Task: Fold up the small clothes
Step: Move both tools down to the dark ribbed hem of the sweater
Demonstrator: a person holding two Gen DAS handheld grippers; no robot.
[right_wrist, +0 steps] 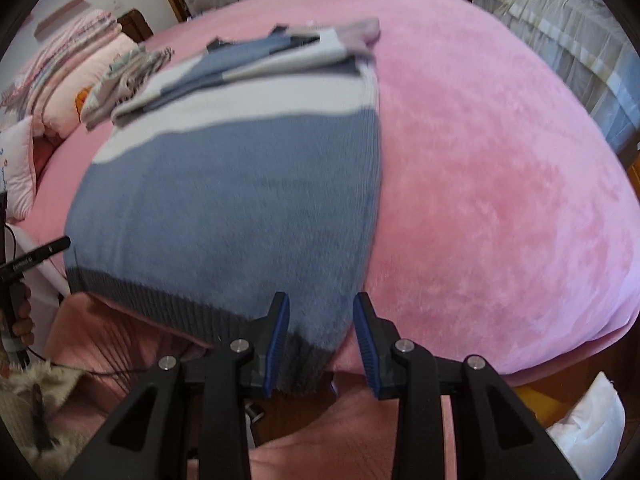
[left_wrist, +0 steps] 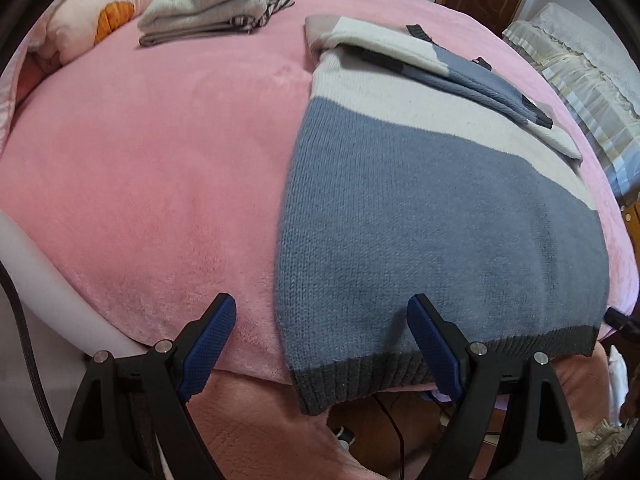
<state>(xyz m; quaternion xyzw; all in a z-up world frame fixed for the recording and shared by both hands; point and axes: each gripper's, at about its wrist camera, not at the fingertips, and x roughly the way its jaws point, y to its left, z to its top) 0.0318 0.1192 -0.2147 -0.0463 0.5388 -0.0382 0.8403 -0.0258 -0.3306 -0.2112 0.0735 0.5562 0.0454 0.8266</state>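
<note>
A blue, white and grey knit sweater lies flat on the pink bed, sleeves folded across its upper part, its dark grey hem hanging over the near edge. My left gripper is open wide, its jaws standing either side of the sweater's lower left corner. In the right wrist view the sweater fills the left half. My right gripper is open, with the sweater's lower right hem corner between its jaws, not clamped.
A pile of folded grey clothes sits at the far left of the pink blanket, next to pillows. A second bed with a cream cover stands to the right. Cables and floor clutter lie below the bed edge.
</note>
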